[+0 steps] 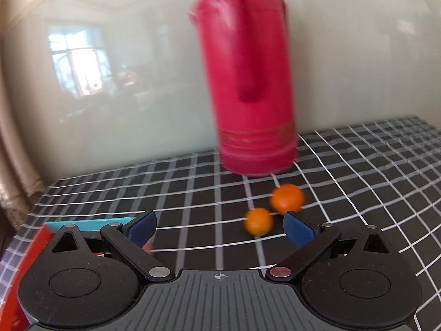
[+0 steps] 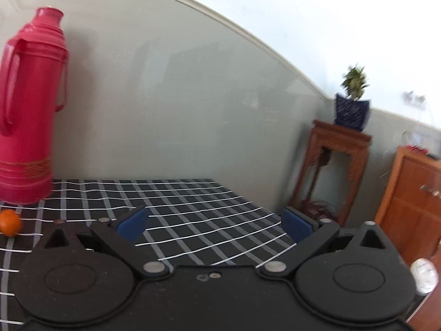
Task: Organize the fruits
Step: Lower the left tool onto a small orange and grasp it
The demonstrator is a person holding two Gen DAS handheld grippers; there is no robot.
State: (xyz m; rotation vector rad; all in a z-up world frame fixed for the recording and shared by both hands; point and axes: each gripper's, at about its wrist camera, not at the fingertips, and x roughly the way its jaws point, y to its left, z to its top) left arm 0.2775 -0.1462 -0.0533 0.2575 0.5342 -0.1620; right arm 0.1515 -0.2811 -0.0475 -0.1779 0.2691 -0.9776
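Note:
Two small oranges lie on the black checked tablecloth (image 1: 193, 201) in the left wrist view: the nearer orange (image 1: 258, 220) and a larger orange (image 1: 287, 198) just behind it. My left gripper (image 1: 220, 227) stands open with nothing between its blue pads (image 1: 142, 229); the nearer orange lies just beyond the right pad. In the right wrist view my right gripper (image 2: 216, 226) is wide open and empty over the cloth. One orange (image 2: 9, 223) shows at that view's far left edge, well left of the fingers.
A tall red thermos (image 1: 248, 82) stands by the grey-green wall behind the oranges, also the thermos (image 2: 27, 104) at left. A red and blue box (image 1: 82, 224) lies by the left finger. Beyond the table's right edge stand a wooden plant stand (image 2: 333, 165) and a cabinet (image 2: 410, 201).

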